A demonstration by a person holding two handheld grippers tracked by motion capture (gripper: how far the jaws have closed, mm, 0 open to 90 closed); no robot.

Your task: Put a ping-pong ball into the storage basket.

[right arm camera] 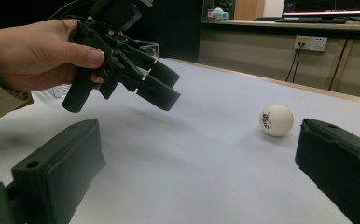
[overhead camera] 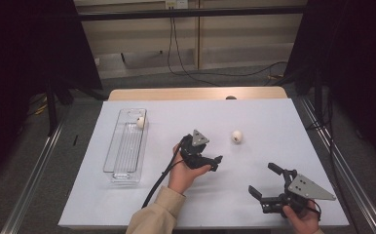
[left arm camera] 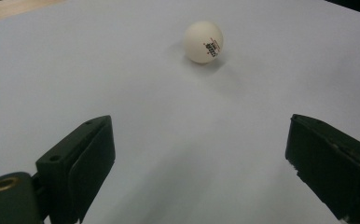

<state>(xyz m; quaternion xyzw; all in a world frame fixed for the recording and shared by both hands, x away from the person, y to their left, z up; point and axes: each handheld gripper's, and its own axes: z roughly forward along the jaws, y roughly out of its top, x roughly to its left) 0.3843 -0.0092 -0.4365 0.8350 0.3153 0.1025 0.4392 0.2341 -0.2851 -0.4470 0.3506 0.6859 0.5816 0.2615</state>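
- White paper (overhead camera: 273,122) covered the table where I worked; a strip of bare wooden tabletop (overhead camera: 196,93) showed along its far edge.
- Loose ping-pong ball (overhead camera: 237,136): it lay on the paper right of centre, cream-white with a small dark print facing my side, touching neither gripper.
- Left gripper (overhead camera: 215,163): I held it in my left hand (overhead camera: 183,173) near the middle of the sheet, raised clear of the paper, its tips aimed towards the ball but well short of it.
- Jaws of the left gripper: in the left gripper view they stood wide apart with bare paper between them, and the ball (left arm camera: 204,41) sat ahead, beyond the gap.
- Right gripper (overhead camera: 264,181): I held it in my right hand (overhead camera: 303,217) at the near right corner of the sheet, low over the paper, tips pointing left and away from me.
- Jaws of the right gripper: they were spread wide and held nothing; in the right gripper view the ball (right arm camera: 276,120) lay just beside the right-hand jaw but farther off.
- Clear plastic tray (overhead camera: 114,161): a long narrow box, it stood on the left part of the sheet, well apart from both grippers.
- Second ball (overhead camera: 140,122): it rested inside the tray at its far end.
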